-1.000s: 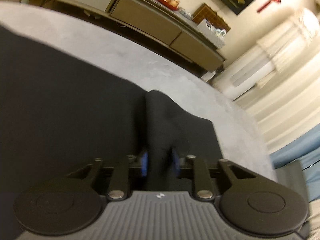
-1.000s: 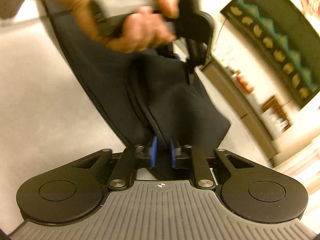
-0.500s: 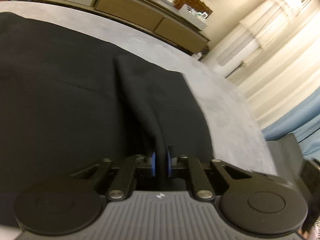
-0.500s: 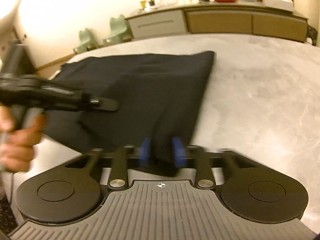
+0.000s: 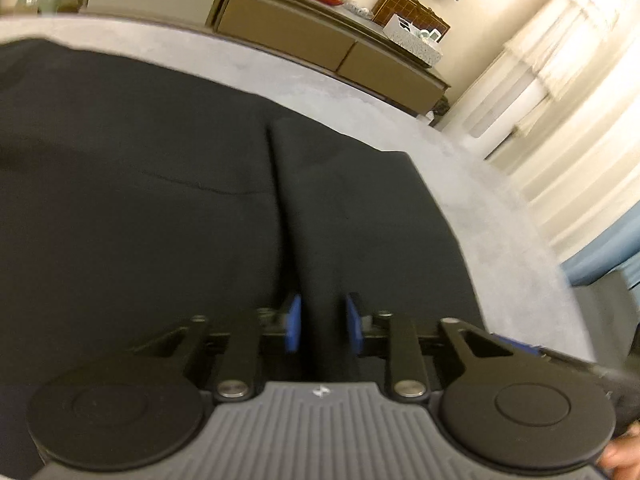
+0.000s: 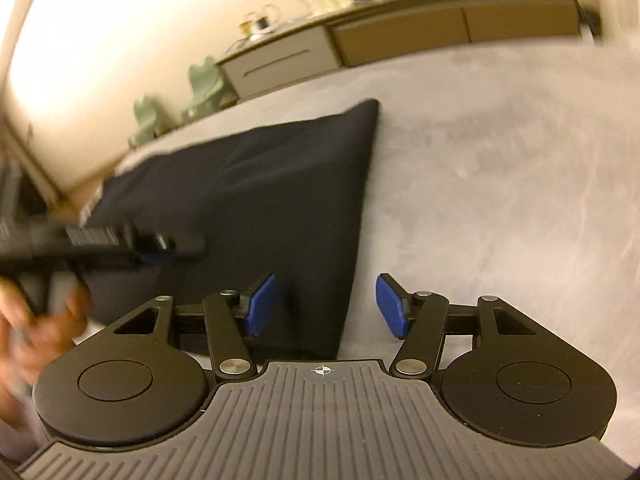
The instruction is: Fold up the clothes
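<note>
A black garment (image 5: 160,200) lies on the grey bed surface (image 5: 500,216), with a raised fold running down its middle. My left gripper (image 5: 324,322) sits low over that fold. Its jaws are opening, and the fold stands between the blue pads (image 5: 294,320) without being pinched. In the right wrist view the garment (image 6: 260,200) lies flat with its straight right edge toward me. My right gripper (image 6: 326,306) is opening wide over that edge, and its pads (image 6: 392,306) are clear of the cloth. The left gripper (image 6: 160,246) shows blurred at the left, held by a hand (image 6: 36,328).
A long low sideboard (image 5: 280,32) with drawers and clutter on top runs along the far wall. Pale curtains (image 5: 560,92) hang at the right, with something blue (image 5: 608,252) below them. Two pale green chairs (image 6: 200,84) stand by the wall. Bare grey surface (image 6: 500,180) spreads right of the garment.
Both grippers had cloth pinched earlier; now their jaws stand apart, the right widely. The garment was carried over and now lies flat. The right gripper rolled level.
</note>
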The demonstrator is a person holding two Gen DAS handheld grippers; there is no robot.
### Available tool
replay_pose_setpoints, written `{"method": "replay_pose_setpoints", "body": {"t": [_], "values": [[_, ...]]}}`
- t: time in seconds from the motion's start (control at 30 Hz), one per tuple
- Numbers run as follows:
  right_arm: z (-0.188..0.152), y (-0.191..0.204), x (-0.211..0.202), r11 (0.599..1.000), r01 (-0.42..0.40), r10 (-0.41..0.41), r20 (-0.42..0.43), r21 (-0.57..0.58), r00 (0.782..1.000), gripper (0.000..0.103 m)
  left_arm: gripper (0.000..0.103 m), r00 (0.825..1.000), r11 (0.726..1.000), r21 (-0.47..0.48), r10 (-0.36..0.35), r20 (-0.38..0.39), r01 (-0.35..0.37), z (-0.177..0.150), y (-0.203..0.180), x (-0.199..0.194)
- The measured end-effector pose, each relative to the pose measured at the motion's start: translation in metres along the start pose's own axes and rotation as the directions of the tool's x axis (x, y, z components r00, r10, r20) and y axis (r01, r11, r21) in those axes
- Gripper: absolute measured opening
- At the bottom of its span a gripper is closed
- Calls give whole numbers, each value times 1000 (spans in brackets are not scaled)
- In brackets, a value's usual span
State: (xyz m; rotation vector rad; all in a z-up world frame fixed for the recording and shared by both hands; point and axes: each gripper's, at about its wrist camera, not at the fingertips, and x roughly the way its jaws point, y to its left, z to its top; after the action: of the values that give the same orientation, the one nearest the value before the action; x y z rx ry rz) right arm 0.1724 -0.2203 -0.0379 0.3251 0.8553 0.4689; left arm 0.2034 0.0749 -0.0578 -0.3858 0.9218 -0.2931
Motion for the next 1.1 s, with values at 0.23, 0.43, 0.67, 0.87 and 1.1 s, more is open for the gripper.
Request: {"method": "replay_pose_setpoints", "body": {"t": [0.23, 0.43, 0.67, 0.87, 1.1], "values": [[-1, 9, 22, 998, 21, -22, -17, -58, 1000, 6, 24, 999, 1000, 4, 19, 34, -19, -12, -1, -20], [-5, 15, 13, 992, 66, -64, 20, -106, 998, 3, 30, 999, 1000, 17, -1, 53, 0, -21, -4, -48], [-9, 18, 7, 995, 28, -29, -10, -100, 1000, 15, 36, 998, 997, 44, 60, 6, -60, -10, -17, -17], [16, -2, 19, 999, 31, -30, 25, -17, 999, 63, 32, 998, 997, 45, 55, 24, -56, 5, -18, 2], [37, 0, 49, 1000, -16, 16, -9, -3, 1000, 26, 29, 998, 993, 106, 53, 40, -57, 15, -26, 19]]}}
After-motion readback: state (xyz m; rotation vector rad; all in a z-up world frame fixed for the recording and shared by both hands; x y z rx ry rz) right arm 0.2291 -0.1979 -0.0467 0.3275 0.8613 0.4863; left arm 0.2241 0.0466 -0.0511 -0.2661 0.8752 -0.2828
